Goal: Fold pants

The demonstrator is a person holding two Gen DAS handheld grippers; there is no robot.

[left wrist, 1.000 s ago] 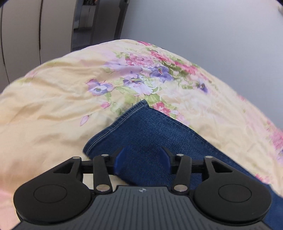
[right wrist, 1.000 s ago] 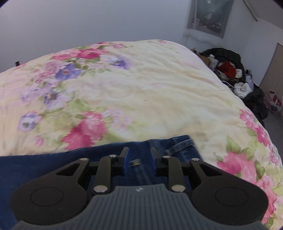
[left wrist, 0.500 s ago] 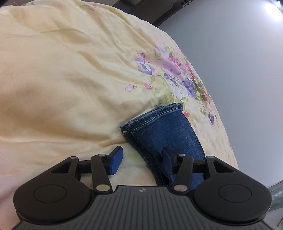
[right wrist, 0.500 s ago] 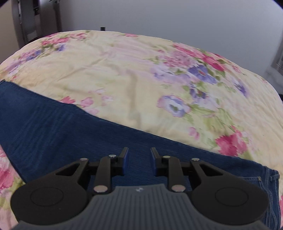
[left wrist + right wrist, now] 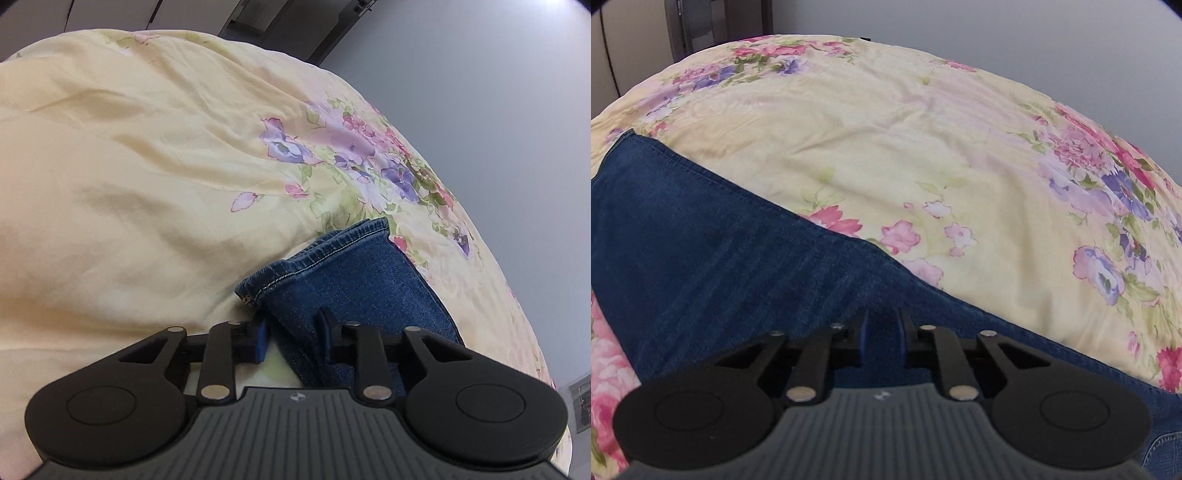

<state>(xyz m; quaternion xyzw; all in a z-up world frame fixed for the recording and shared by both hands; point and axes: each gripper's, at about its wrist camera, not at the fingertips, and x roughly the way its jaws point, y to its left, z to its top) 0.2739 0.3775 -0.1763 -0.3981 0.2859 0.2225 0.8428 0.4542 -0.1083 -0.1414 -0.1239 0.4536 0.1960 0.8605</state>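
While both grippers close, confirm what each one catches. The left gripper (image 5: 291, 334) sits at the hem end of the jeans (image 5: 351, 280), which lie on the flowered bedspread (image 5: 147, 166). Its jaws are narrowing around the edge of the leg just behind the cuff (image 5: 314, 254); denim stands between the pads, and it appears pinched, though contact on the left pad is not clear. The right gripper (image 5: 881, 334) points down onto the middle stretch of the jeans, jaws drawing together with a small ridge of denim between them; you cannot tell from this view whether the pads press on it yet.

Take both layers of the leg in the left grip, not the top layer alone. Keep the bedspread out of either pinch. Lift both ends evenly when you carry the hem over, so the fold line stays straight and the seams stay aligned.
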